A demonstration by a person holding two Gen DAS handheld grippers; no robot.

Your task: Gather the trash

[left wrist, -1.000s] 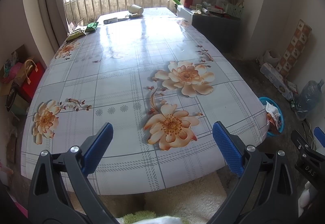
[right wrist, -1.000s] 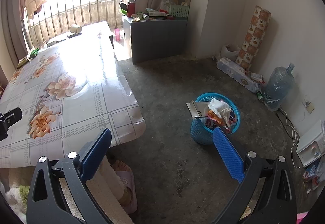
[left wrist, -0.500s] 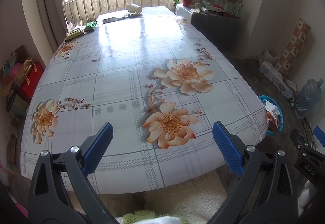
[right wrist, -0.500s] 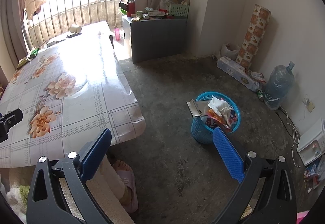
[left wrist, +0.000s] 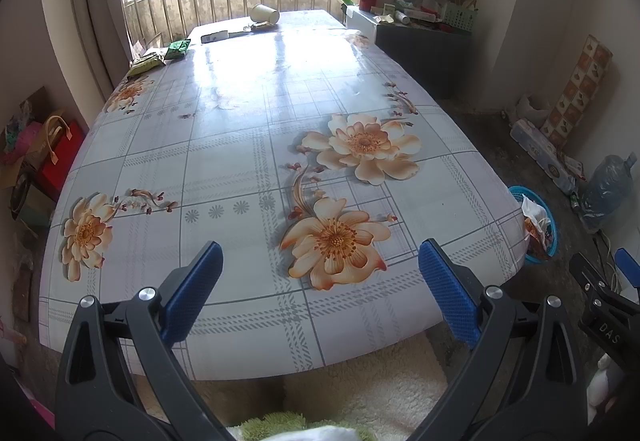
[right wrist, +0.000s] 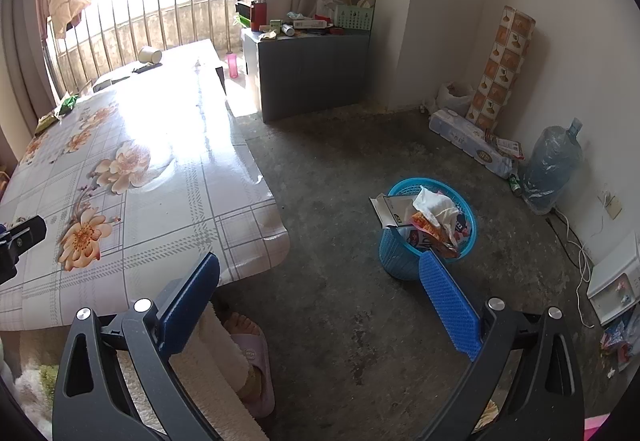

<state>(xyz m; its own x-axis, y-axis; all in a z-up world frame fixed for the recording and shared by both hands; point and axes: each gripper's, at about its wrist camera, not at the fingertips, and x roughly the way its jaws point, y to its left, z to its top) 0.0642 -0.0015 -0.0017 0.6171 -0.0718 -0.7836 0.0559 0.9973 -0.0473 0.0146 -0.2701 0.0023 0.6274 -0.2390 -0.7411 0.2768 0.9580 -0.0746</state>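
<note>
My left gripper (left wrist: 320,277) is open and empty over the near edge of the flowered table (left wrist: 248,129). At the table's far end lie a tipped paper cup (left wrist: 264,13), green wrappers (left wrist: 154,59) and a flat white pack (left wrist: 214,37). My right gripper (right wrist: 320,281) is open and empty above the concrete floor. A blue basket (right wrist: 404,261) stuffed with a tissue (right wrist: 436,205), a carton and wrappers stands on the floor just beyond the right finger. The basket also shows in the left wrist view (left wrist: 548,237), by the table's right corner.
A grey cabinet (right wrist: 316,73) with clutter on top stands at the back. A water jug (right wrist: 554,165), a long pack (right wrist: 468,145) and a patterned roll (right wrist: 504,65) line the right wall. A slippered foot (right wrist: 250,345) is by the table corner. Bags (left wrist: 48,153) sit left of the table.
Both views have shifted only slightly. The grippers stay open and empty.
</note>
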